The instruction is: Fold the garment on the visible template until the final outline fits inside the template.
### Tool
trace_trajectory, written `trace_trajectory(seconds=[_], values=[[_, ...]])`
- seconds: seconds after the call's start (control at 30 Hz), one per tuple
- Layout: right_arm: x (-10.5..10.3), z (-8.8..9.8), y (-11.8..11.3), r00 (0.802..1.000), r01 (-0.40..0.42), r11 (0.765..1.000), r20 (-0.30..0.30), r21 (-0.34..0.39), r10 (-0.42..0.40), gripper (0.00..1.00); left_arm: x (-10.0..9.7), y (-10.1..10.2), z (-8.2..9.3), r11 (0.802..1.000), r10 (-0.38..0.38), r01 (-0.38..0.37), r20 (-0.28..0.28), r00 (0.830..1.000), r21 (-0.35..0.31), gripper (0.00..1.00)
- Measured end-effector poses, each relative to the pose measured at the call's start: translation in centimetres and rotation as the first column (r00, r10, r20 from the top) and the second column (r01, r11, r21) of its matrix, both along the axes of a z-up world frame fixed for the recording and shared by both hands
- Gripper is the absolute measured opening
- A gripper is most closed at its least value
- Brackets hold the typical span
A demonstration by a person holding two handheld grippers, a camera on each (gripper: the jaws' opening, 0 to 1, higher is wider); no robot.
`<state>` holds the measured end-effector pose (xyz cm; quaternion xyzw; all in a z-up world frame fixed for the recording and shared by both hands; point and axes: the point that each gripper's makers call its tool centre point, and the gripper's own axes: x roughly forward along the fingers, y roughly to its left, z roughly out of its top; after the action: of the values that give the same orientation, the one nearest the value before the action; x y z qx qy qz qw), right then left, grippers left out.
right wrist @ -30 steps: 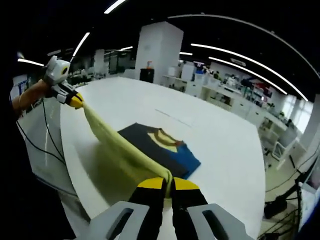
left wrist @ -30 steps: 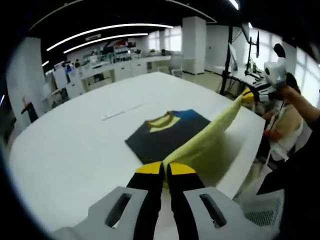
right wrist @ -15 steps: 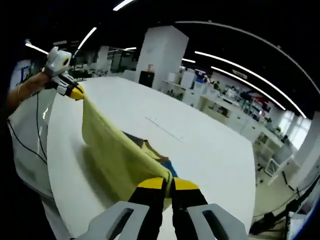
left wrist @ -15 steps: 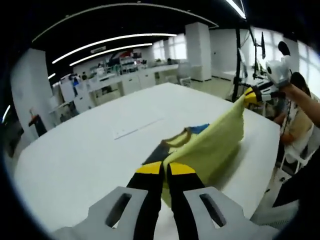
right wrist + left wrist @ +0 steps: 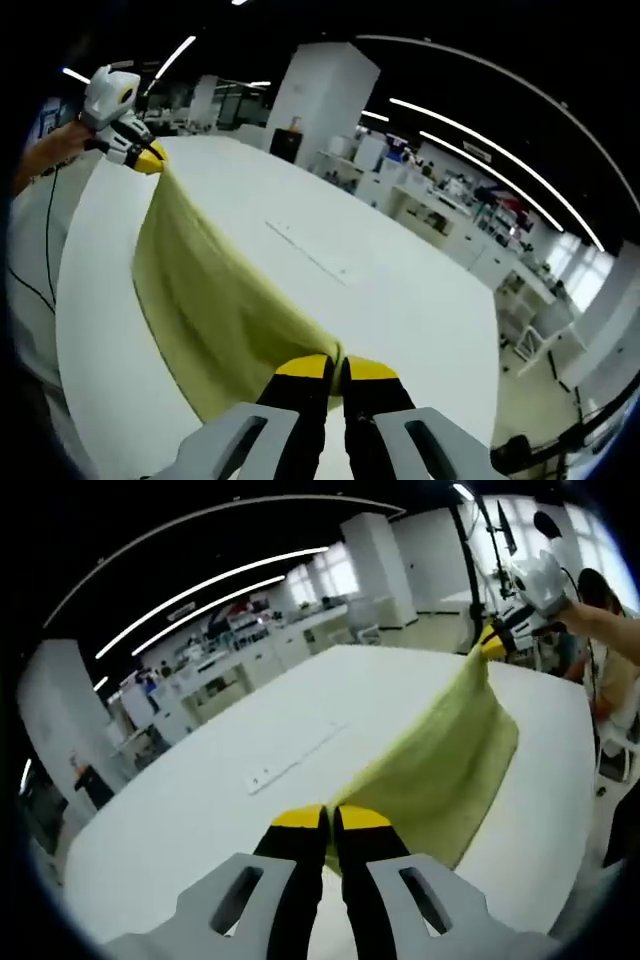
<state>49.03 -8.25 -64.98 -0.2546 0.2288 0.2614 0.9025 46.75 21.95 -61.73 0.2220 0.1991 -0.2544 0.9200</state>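
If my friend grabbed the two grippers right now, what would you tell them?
Left gripper: shut on the garment, at one corner of its yellow edge.
Right gripper: shut on the garment's other corner; it also shows in the left gripper view.
The yellow cloth hangs stretched between the two, lifted above the white table. It hides whatever lies under it.
Done: edge picked up and raised.
Left: probably carry it across, lay it down, then check the outline fits. A white strip lies farther along the table.
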Motion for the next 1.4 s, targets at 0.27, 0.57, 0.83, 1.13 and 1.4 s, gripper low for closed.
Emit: trace_trajectory(seconds=[0.27, 0.57, 0.83, 1.13, 1.4], values=[[3.1, -2.3, 0.0, 0.999, 0.042, 0.999, -0.016, 0.014, -0.041, 0.0, 3.4, 0.5, -2.7, 0.998, 0.013, -0.015, -0.041, 0.999, -0.055, 0.01], [6.5, -6.6, 0.3, 0.986, 0.145, 0.989, -0.082, 0.03, -0.142, 0.0, 7.3, 0.8, -6.7, 1.0, 0.023, -0.022, -0.096, 0.995, 0.008, 0.01], [8.1, -11.3, 0.3, 0.975, 0.156, 0.987, -0.155, -0.032, -0.16, 0.0, 9.3, 0.9, -11.3, 0.998, 0.036, -0.027, -0.161, 0.986, 0.06, 0.01], [8.9, -14.1, 0.2, 0.96, 0.173, 0.984, -0.22, -0.03, -0.176, 0.02, 10.9, 1.5, -15.4, 0.993, 0.074, -0.051, -0.228, 0.971, 0.106, 0.01], [9.3, -14.8, 0.0, 0.951, 0.183, 0.983, -0.258, 0.019, -0.172, 0.06, 10.7, 2.0, -16.5, 0.994, 0.094, -0.076, -0.262, 0.96, 0.077, 0.03]])
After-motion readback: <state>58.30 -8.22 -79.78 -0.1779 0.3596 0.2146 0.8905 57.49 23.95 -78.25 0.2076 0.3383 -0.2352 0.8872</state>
